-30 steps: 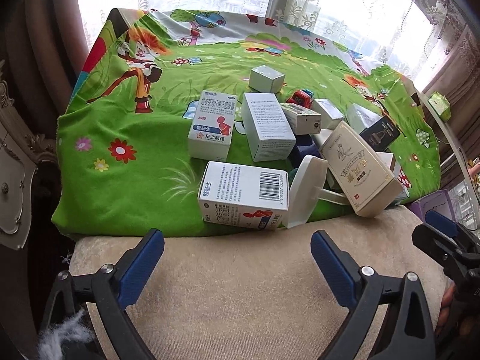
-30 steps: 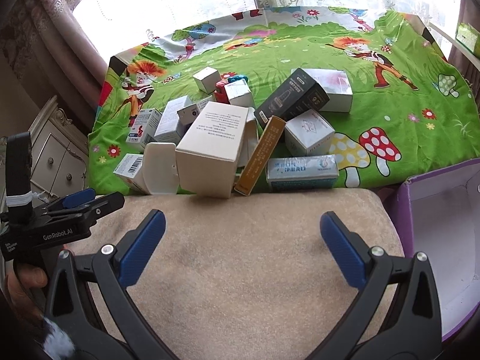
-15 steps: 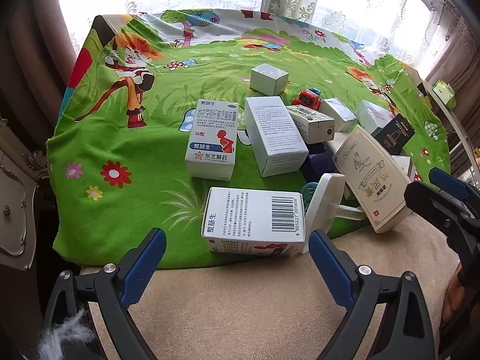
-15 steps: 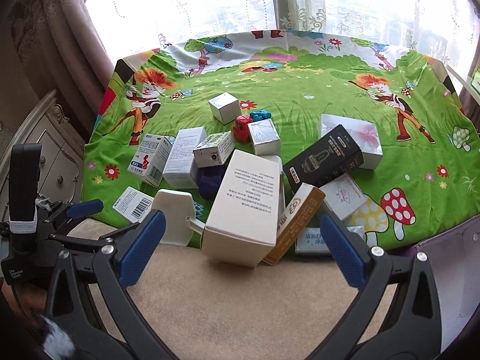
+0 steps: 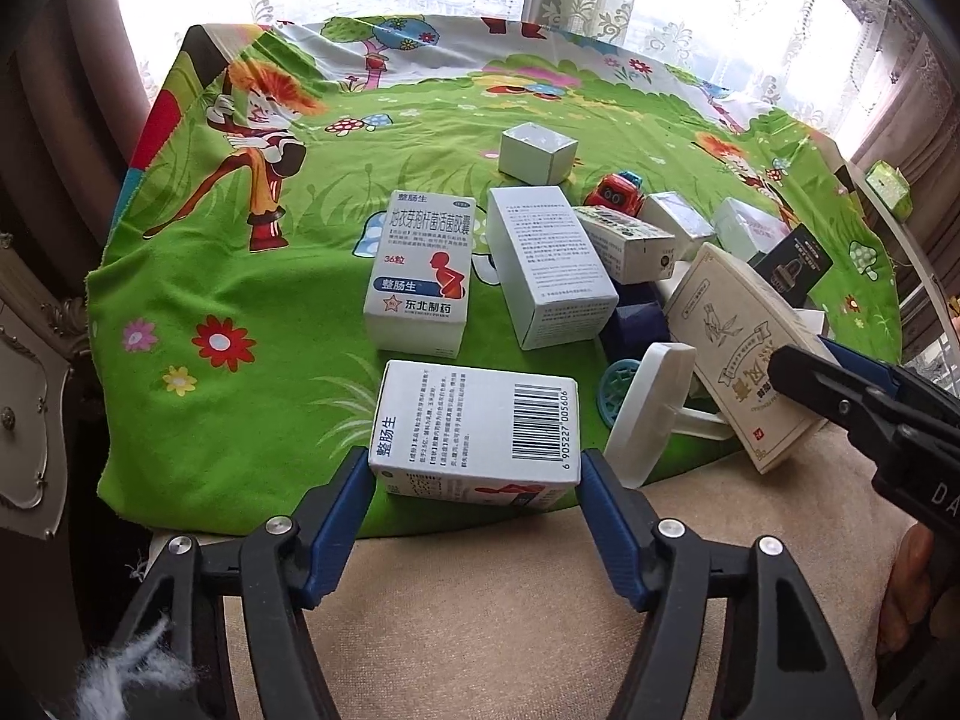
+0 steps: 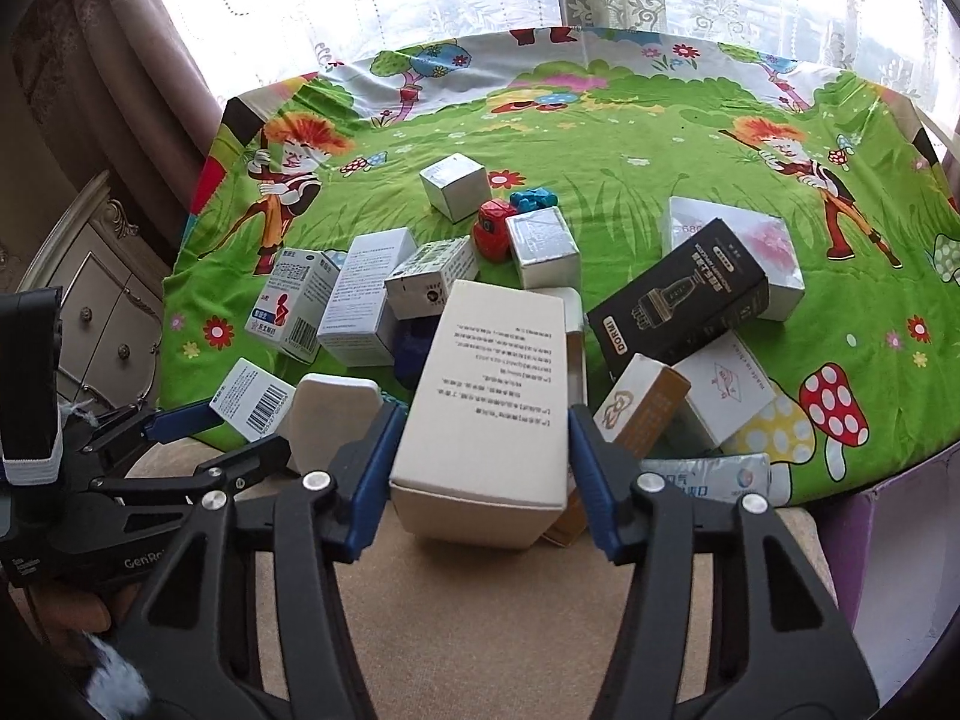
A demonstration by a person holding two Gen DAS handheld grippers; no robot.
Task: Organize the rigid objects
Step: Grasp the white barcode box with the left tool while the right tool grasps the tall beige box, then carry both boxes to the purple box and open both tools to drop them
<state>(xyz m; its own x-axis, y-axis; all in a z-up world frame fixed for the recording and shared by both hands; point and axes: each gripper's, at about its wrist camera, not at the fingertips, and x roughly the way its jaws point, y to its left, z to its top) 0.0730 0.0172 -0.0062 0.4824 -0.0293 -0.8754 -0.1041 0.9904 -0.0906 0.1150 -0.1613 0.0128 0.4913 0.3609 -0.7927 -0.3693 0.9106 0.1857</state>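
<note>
Both grippers, left gripper (image 5: 474, 483) on the barcoded medicine box (image 5: 477, 435) and right gripper (image 6: 480, 450) on the beige carton (image 6: 489, 402) at the cloth's near edge, have just been closed, so leaning neighbours may be toppled if lifted
</note>
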